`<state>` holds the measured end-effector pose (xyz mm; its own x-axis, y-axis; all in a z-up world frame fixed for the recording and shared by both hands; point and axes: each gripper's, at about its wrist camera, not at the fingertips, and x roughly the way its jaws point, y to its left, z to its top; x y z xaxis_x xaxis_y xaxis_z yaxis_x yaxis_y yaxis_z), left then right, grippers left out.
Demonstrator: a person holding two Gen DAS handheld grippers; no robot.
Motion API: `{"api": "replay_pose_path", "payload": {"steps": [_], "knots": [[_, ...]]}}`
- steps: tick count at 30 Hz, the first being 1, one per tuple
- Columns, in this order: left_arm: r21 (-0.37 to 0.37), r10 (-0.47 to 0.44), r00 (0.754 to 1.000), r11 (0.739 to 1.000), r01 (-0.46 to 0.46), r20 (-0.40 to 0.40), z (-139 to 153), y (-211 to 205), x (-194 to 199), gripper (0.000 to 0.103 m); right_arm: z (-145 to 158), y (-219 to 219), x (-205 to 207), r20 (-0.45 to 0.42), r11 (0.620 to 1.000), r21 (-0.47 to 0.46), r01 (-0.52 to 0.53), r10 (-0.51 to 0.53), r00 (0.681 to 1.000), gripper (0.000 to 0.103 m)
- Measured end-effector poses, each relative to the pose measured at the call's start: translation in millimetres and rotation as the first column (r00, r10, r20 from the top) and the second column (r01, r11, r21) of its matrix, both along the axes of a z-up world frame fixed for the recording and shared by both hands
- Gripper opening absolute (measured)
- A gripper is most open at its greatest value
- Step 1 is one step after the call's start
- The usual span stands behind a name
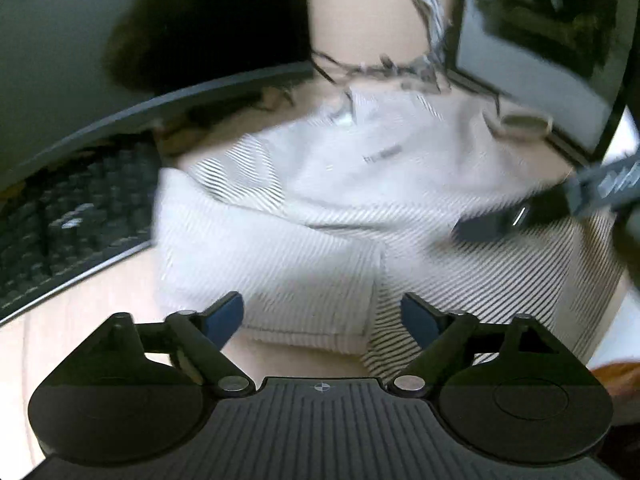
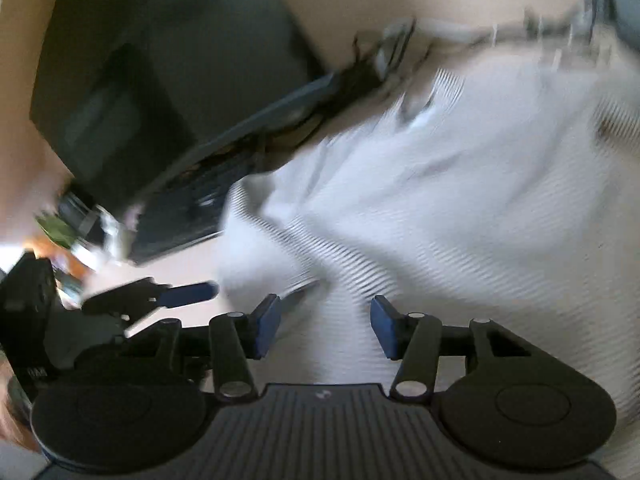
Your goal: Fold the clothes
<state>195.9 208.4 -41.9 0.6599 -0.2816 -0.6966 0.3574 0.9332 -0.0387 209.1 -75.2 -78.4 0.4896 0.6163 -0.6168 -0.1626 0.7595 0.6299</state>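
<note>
Striped garment partly folded on the table, both tongs open and empty.

Left of the striped garment (image 1: 320, 216): a dark keyboard (image 1: 68, 224) on the pale table (image 1: 100, 312), a dark monitor behind it. At the garment's near edge: left tongs (image 1: 322, 318) spread wide, blue pads clear of the cloth, nothing gripped. On the garment itself: one flap already lying doubled over the near-left part, the collar end away from the tongs bunched and creased, one more layer spilling out at the near right. Over the garment's right side: right tongs (image 2: 324, 326) parted, empty, cloth beneath but none between the pads. Judging by that: at least one fold in place, shape not yet a tidy packet, more folding and smoothing probably left. Heavy blur, so finer layering impossible to tell.
</note>
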Motion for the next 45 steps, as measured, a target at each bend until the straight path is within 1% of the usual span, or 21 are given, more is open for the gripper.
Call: {"api": "replay_pose_path", "payload": {"steps": [3, 4, 6, 8, 9, 10, 12, 13, 15, 18, 21, 22, 24, 27, 30, 33, 39, 41, 42, 43, 45], "knots": [[-0.009, 0.019, 1.0, 1.0, -0.018, 0.003, 2.1, 9.2, -8.2, 0.095, -18.3, 21.8, 12.4, -0.147, 0.983, 0.155, 0.103, -0.08, 0.986, 0.048], [-0.012, 0.025, 1.0, 1.0, -0.025, 0.004, 2.8, 12.2, -10.9, 0.096, -22.7, 29.7, 17.7, -0.175, 0.978, 0.169, 0.122, -0.092, 0.98, 0.045], [-0.018, 0.037, 0.999, 0.999, -0.037, 0.006, 4.2, 18.3, -16.4, 0.097, -24.7, 46.5, 26.4, -0.173, 0.981, 0.15, 0.121, -0.094, 0.98, 0.043], [-0.024, 0.049, 0.999, 0.999, -0.049, 0.008, 5.6, 24.4, -21.9, 0.098, -15.7, 63.3, 31.8, -0.119, 0.991, 0.103, 0.087, -0.075, 0.99, 0.028], [-0.027, 0.056, 0.998, 0.998, -0.055, 0.009, 6.3, 27.5, -24.6, 0.098, -11.2, 71.7, 34.5, -0.092, 0.994, 0.079, 0.071, -0.064, 0.994, 0.013], [-0.033, 0.062, 0.998, 0.998, -0.062, 0.011, 7.0, 29.5, -26.0, 0.099, -6.7, 80.2, 37.3, -0.065, 0.997, 0.054, 0.056, -0.053, 0.997, 0.005], [-0.054, 0.074, 0.997, 0.996, -0.073, 0.017, 7.5, 28.9, -23.8, 0.1, 9.9, 92.9, 41.7, 0.012, 1.0, 0.005, 0.025, -0.025, 1.0, 0.004], [-0.061, 0.075, 0.997, 0.995, -0.073, 0.02, 7.0, 27.2, -21.8, 0.101, 32.4, 91.0, 41.3, 0.097, 1.0, -0.025, 0.01, -0.007, 0.995, 0.004], [-0.068, 0.059, 0.998, 0.996, -0.056, 0.03, 4.5, 19.4, -15.2, 0.103, 82.3, 81.1, 39.1, 0.272, 0.995, -0.102, -0.005, 0.033, 0.962, 0.004], [-0.058, 0.042, 0.998, 0.998, -0.039, 0.052, 0.6, -0.6, 3.9, 0.103, 149.2, 55.4, 39.9, 0.449, 0.977, -0.214, 0.018, 0.082, 0.89, 0.003], [-0.044, 0.041, 0.997, 0.998, -0.038, 0.068, -4.7, -26.4, 26.4, 0.103, 189.4, 26.5, 52.2, 0.538, 0.945, -0.319, 0.069, 0.121, 0.834, 0.003], [-0.038, 0.044, 0.997, 0.998, -0.041, 0.07, -6.8, -33.7, 32.9, 0.103, 196.0, 16.5, 59.1, 0.548, 0.936, -0.342, 0.087, 0.123, 0.828, 0.003], [-0.025, 0.06, 0.996, 0.998, -0.059, 0.062, -11.7, -44.0, 41.8, 0.103, 199.8, -3.2, 74.7, 0.543, 0.924, -0.366, 0.108, 0.118, 0.832, 0.003], [-0.005, 0.086, 0.995, 0.996, -0.086, 0.05, -19.2, -59.4, 55.3, 0.103, 190.3, -31.2, 95.7, 0.52, 0.91, -0.399, 0.116, 0.121, 0.846, 0.004], [0.023, 0.125, 0.992, 0.992, -0.125, 0.033, -26.5, -68.0, 65.0, 0.103, 166.8, -54.2, 120.0, 0.467, 0.917, -0.39, 0.086, 0.116, 0.876, 0.004], [0.079, 0.177, 0.984, 0.981, -0.178, 0.022, -31.3, -63.6, 65.9, 0.103, 134.3, -73.2, 144.8, 0.402, 0.931, -0.356, 0.075, 0.08, 0.912, 0.004], [0.07, 0.134, 0.991, 0.989, -0.133, -0.014, -24.5, -53.0, 45.7, 0.103, 51.6, -97.4, 182.8, 0.203, 0.958, -0.283, 0.056, 0.003, 0.979, 0.005], [0.066, 0.12, 0.992, 0.991, -0.118, -0.026, -22.2, -49.5, 39.0, 0.103, 29.4, -103.4, 186.7, 0.138, 0.941, -0.331, 0.071, -0.027, 0.99, 0.007], [0.064, 0.113, 0.993, 0.992, -0.111, -0.032, -21.1, -47.7, 35.6, 0.103, 23.3, -104.2, 182.0, 0.132, 0.925, -0.37, 0.09, -0.044, 0.99, 0.013], [0.063, 0.106, 0.994, 0.993, -0.103, -0.038, -20.0, -45.9, 32.3, 0.103, 17.2, -105.1, 177.3, 0.126, 0.906, -0.408, 0.108, -0.062, 0.99, 0.02], [0.059, 0.091, 0.995, 0.994, -0.089, -0.05, -17.7, -42.4, 25.5, 0.103, 20.4, -114.3, 155.6, 0.168, 0.881, -0.447, 0.153, -0.086, 0.982, 0.024]]}}
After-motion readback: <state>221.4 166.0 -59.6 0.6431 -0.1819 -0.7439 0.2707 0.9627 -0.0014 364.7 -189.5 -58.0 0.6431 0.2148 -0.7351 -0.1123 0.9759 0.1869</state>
